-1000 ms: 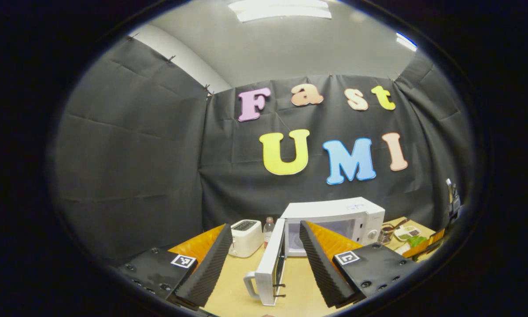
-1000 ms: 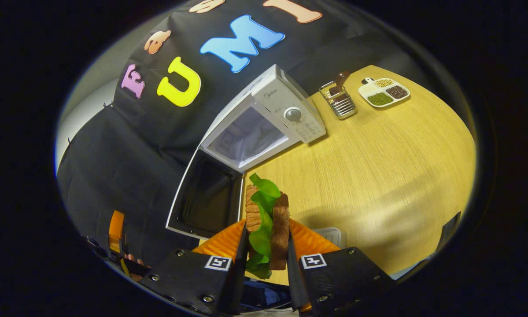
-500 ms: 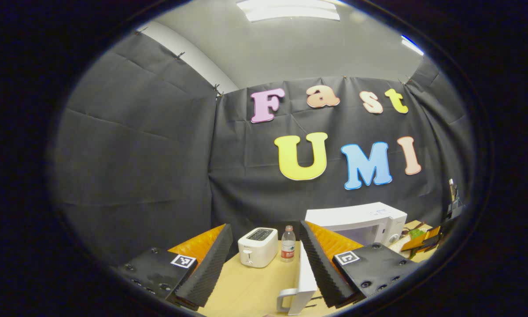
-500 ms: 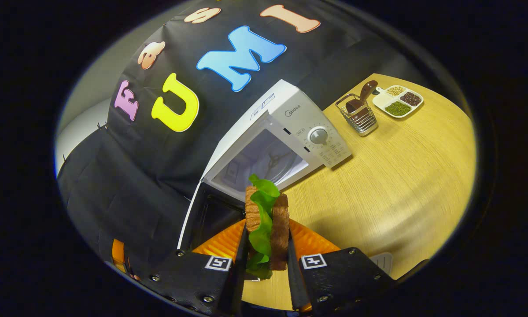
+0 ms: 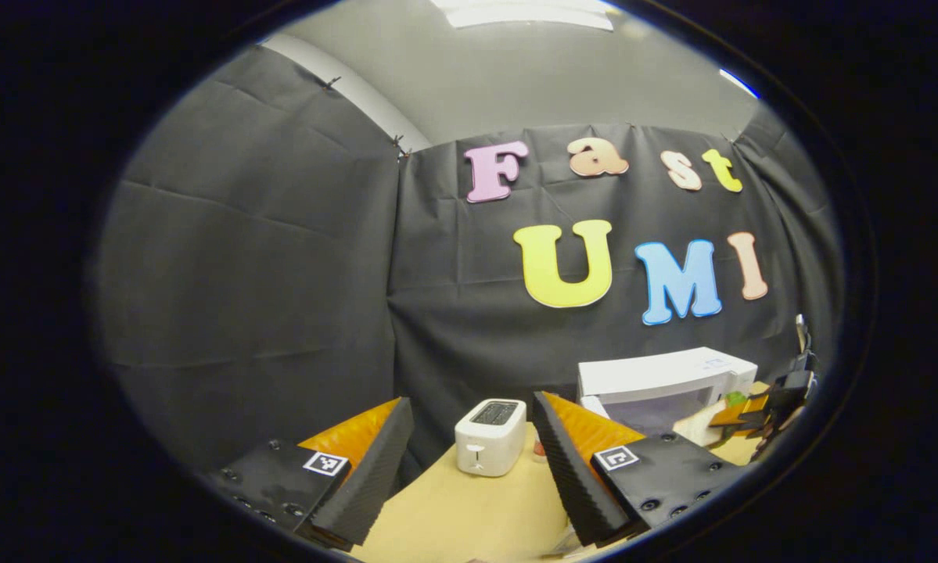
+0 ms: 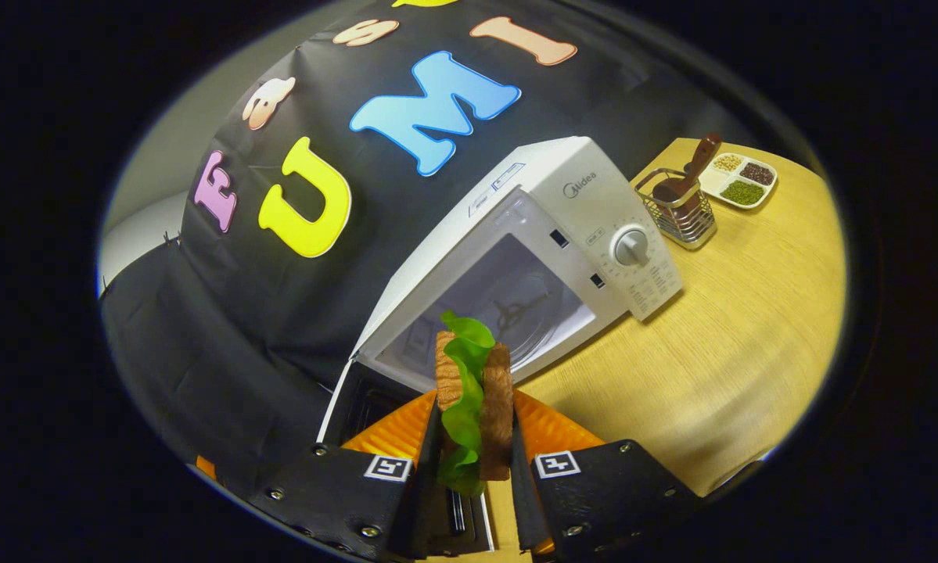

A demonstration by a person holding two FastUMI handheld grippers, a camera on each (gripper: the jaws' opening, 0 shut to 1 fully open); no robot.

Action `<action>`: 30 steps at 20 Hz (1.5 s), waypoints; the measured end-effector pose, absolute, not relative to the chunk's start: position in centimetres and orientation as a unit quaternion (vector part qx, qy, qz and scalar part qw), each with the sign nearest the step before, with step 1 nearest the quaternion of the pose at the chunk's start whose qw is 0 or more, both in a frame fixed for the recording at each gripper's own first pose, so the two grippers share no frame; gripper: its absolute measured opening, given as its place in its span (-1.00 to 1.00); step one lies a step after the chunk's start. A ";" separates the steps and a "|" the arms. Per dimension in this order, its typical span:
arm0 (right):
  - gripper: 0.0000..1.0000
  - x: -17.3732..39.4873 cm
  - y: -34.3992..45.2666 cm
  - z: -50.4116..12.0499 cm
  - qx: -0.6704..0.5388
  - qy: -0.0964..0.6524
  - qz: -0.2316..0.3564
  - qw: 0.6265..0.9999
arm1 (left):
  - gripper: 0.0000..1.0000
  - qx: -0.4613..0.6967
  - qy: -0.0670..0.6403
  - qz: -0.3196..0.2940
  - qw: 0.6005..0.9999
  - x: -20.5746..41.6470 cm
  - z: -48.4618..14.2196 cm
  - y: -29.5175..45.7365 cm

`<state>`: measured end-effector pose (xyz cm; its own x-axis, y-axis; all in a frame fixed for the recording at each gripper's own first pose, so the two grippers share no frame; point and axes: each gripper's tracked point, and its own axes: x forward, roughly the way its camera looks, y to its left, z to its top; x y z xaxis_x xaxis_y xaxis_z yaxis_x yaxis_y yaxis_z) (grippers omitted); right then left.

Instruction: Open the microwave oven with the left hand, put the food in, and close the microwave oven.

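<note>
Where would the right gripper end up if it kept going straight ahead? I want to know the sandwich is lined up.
Probably in the open microwave cavity: the sandwich held in the right gripper points at its opening, past the open door. Depth is unclear.

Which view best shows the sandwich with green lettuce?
Right gripper view: the sandwich with green lettuce sits close and central, clamped between the right gripper fingers. Left gripper view gives a tiny glimpse at the far right edge.
</note>
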<state>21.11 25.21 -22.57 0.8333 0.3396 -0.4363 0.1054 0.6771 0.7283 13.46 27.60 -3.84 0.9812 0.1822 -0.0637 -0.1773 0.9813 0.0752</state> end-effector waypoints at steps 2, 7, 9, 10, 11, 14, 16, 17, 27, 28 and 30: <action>-0.15 23.1 25.9 -23.4 0.392 0.269 0.056 0.878 | 1.00 0.031 0.037 0.093 0.995 14.2 -4.1 28.7; -0.15 28.0 27.4 -25.6 0.370 0.233 0.039 0.899 | 0.93 0.031 0.055 0.102 0.993 14.7 -5.3 31.3; -0.15 29.9 28.3 -27.0 0.363 0.221 0.039 0.904 | 1.00 0.040 0.067 0.109 0.991 14.7 -6.2 32.3; -0.15 30.9 28.6 -27.9 0.359 0.219 0.036 0.906 | 0.97 0.044 0.075 0.112 0.990 14.7 -6.8 32.7; -0.15 31.7 28.8 -28.4 0.359 0.217 0.032 0.907 | 1.00 0.048 0.080 0.115 0.989 14.6 -7.0 33.0; -0.15 34.0 29.3 -29.3 0.372 0.204 0.030 0.905 | 0.97 0.065 0.093 0.121 0.986 14.6 -8.2 33.9; -0.15 35.0 28.7 -30.5 0.358 0.206 0.017 0.911 | 1.00 0.072 0.098 0.125 0.985 14.5 -8.2 33.9; -0.15 35.4 28.3 -31.0 0.357 0.214 0.008 0.909 | 1.00 0.073 0.097 0.126 0.985 14.5 -8.3 34.0; 0.82 35.5 23.4 -34.5 0.244 0.254 -0.085 0.932 | 1.00 0.078 0.093 0.129 0.984 13.5 -8.8 34.4; 0.96 35.3 22.7 -34.0 0.218 0.247 -0.089 0.940 | 0.97 0.077 0.095 0.126 0.984 13.5 -9.0 34.3; 0.96 35.1 21.9 -32.8 0.177 0.229 -0.084 0.953 | 1.00 0.074 0.096 0.122 0.985 14.0 -9.4 34.0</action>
<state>35.05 21.90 -32.77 0.8810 -0.0781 -0.4666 0.2405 0.9232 0.2996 13.96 33.97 -9.40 0.9521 0.2538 -0.1706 -0.2256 0.9595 0.1684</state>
